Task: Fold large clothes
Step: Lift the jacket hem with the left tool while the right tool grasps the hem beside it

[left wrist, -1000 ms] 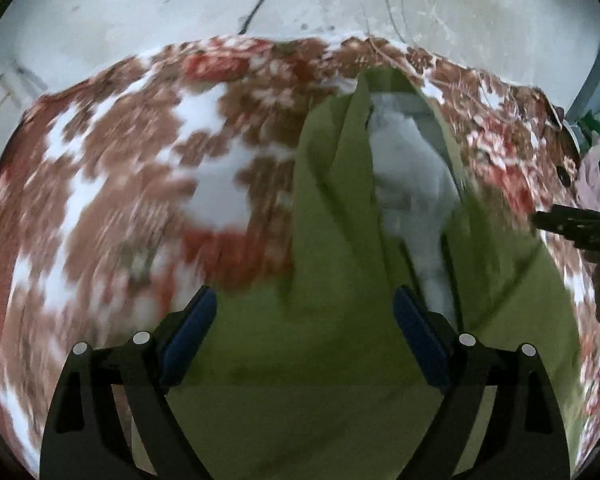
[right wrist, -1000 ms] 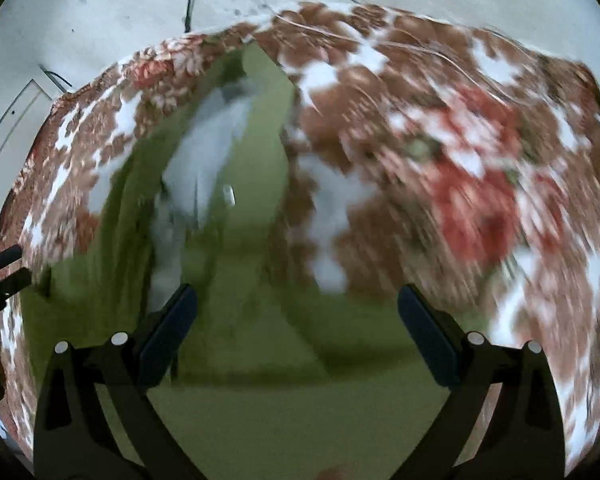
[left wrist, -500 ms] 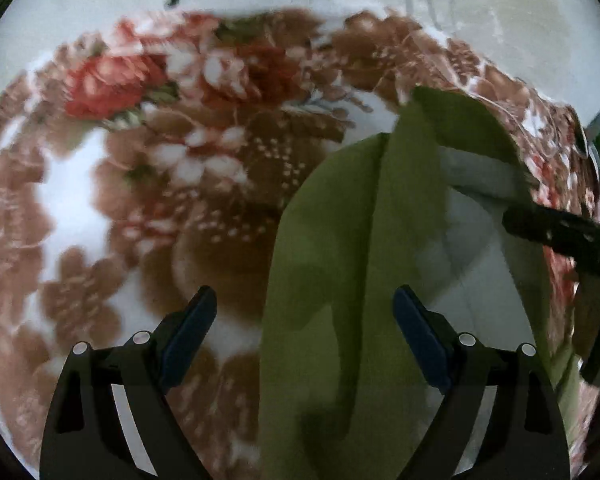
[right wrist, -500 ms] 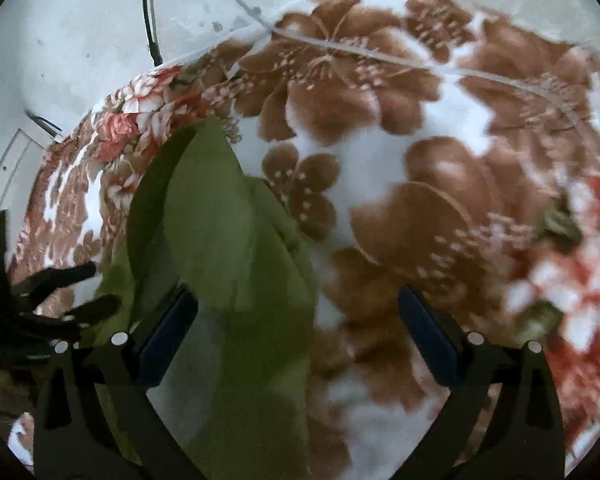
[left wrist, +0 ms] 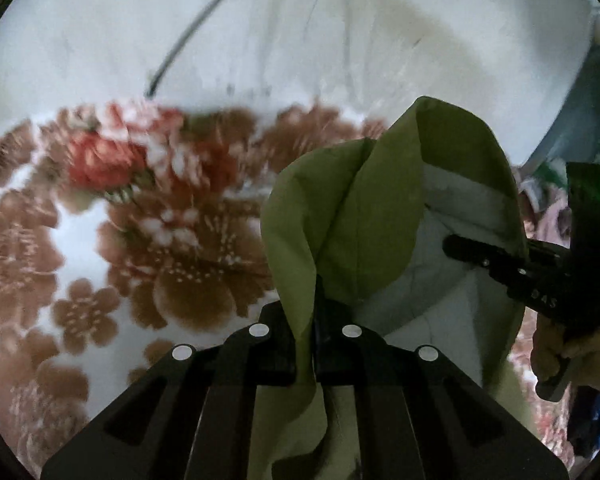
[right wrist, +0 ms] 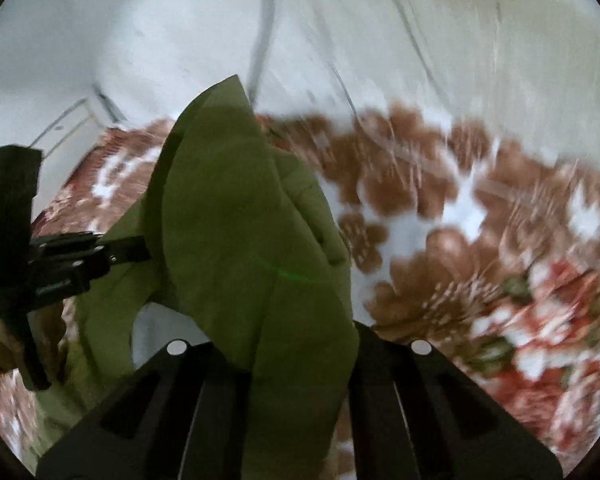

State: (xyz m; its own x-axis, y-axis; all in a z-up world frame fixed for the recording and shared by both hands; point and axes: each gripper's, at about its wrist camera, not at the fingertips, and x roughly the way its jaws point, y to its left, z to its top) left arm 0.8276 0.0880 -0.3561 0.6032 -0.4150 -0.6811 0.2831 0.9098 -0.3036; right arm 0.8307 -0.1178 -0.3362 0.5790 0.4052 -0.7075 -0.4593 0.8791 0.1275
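Note:
An olive-green garment (left wrist: 364, 216) with a pale grey lining (left wrist: 440, 280) is lifted off a floral blanket. My left gripper (left wrist: 314, 320) is shut on a fold of the green cloth, which rises between its fingers. In the right wrist view the same green garment (right wrist: 244, 240) drapes over my right gripper (right wrist: 300, 344), whose jaws are shut on the cloth; the fabric hides the fingertips. The right gripper (left wrist: 500, 264) also shows at the right of the left wrist view, and the left gripper (right wrist: 100, 252) at the left of the right wrist view.
A brown, white and red floral blanket (left wrist: 140, 248) covers the surface under the garment. Beyond it lies a pale floor (left wrist: 340, 32) with a dark cable (left wrist: 196, 28). A hand (left wrist: 572, 352) holds the right gripper's handle. A grey-blue object (left wrist: 580, 108) stands at the far right.
Both grippers have gone from open to shut on the green garment and have lifted it. The cloth now stands up from the blanket, and more of the floor is in view.

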